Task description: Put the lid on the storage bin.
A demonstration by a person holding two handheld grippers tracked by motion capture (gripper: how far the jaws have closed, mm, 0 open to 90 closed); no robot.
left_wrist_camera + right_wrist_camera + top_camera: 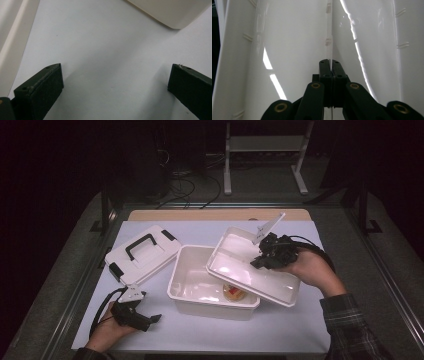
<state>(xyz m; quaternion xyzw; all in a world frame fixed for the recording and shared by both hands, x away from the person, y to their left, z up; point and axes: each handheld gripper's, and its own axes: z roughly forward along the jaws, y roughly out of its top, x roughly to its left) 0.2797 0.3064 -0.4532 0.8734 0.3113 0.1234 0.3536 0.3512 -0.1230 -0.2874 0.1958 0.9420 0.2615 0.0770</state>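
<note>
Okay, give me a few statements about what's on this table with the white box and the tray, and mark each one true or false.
1. The right gripper is shut on the divider of the white tray. True.
2. The left gripper holds the lid. False: its jaws stand open over the table, holding nothing.
3. The lid lies left of the white box. True.
4. The tray sits fully seated in the box. False: it is tilted above the box's right side.

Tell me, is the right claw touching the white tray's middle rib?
Touching. In the right gripper view the right claw is shut on the tray's thin middle rib.
</note>
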